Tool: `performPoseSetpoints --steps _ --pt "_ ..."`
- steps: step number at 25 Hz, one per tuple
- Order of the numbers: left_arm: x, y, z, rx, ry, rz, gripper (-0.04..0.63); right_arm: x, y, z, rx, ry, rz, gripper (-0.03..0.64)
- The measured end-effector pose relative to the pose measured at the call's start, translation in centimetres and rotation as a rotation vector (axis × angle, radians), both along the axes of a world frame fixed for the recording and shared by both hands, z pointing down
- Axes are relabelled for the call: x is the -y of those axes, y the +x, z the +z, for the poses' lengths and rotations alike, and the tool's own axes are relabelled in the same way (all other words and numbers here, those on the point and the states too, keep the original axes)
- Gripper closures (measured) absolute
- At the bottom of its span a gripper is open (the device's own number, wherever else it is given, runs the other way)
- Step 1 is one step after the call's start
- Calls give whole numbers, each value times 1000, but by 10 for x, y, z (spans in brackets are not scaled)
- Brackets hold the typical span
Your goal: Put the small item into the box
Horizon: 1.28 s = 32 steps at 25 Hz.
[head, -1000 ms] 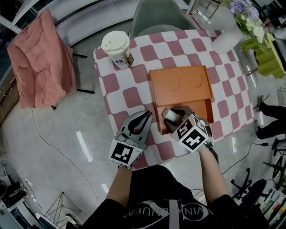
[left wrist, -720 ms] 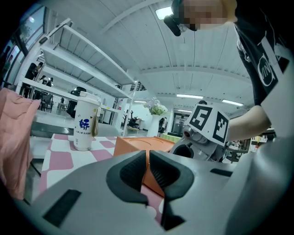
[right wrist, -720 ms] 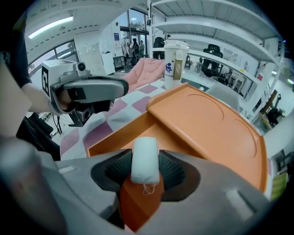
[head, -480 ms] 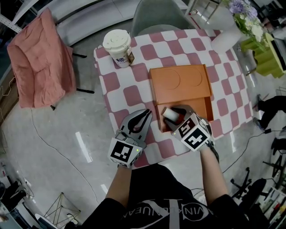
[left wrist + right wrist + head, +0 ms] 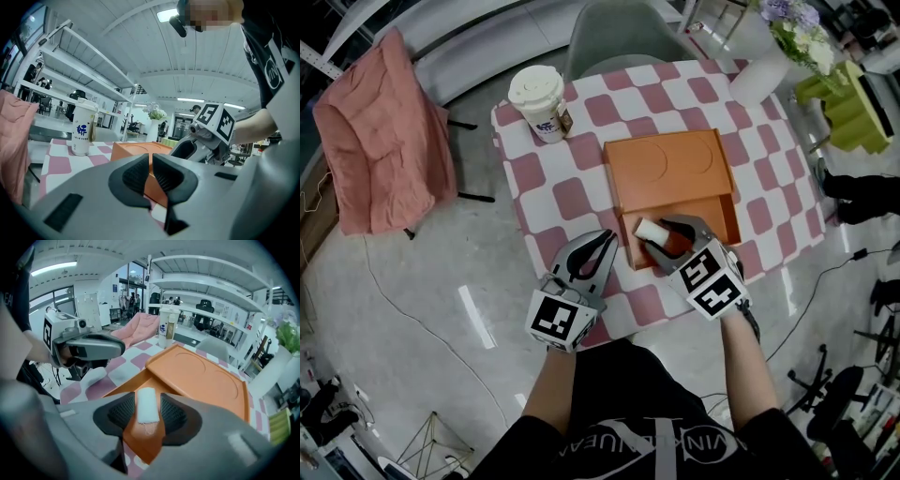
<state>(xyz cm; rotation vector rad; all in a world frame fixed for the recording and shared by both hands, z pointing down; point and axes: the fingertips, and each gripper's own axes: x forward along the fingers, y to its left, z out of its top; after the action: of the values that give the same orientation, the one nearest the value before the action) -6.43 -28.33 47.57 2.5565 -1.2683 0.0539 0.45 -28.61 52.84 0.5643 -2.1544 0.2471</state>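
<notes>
- A small white cloth roll (image 5: 146,401) is clamped between the jaws of the right tool (image 5: 147,409), above the open end of a flat orange box (image 5: 675,169).
- The left tool (image 5: 151,171) is held empty, jaws together, just beside the box over the pink-and-white checked worktop (image 5: 572,202).

Tools: left grey plastic claw (image 5: 607,240), right grey plastic claw (image 5: 661,232), smooth moulded shells, black ribbed pads (image 5: 136,174). White cube with black square markers (image 5: 558,321) on each. Black short-sleeved shirt (image 5: 628,445), pale chest lettering.

Right gripper (image 5: 656,234), small item (image 5: 646,228) slightly leftward.
</notes>
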Motion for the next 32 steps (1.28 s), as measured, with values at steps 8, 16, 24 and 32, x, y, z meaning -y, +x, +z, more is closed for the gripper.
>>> performPoseSetpoints --steps 8,16,24,32 --pt "-11 9 -6 3 20 26 571 3 15 -33 136 92 165 563" --pt "-17 18 -21 1 58 40 571 -4 34 -69 326 142 285 611" --pt "-28 25 -34 -8 57 31 571 -21 51 -99 581 120 370 611" --pt "-38 26 -52 -7 78 13 571 -39 63 -115 605 181 382 611"
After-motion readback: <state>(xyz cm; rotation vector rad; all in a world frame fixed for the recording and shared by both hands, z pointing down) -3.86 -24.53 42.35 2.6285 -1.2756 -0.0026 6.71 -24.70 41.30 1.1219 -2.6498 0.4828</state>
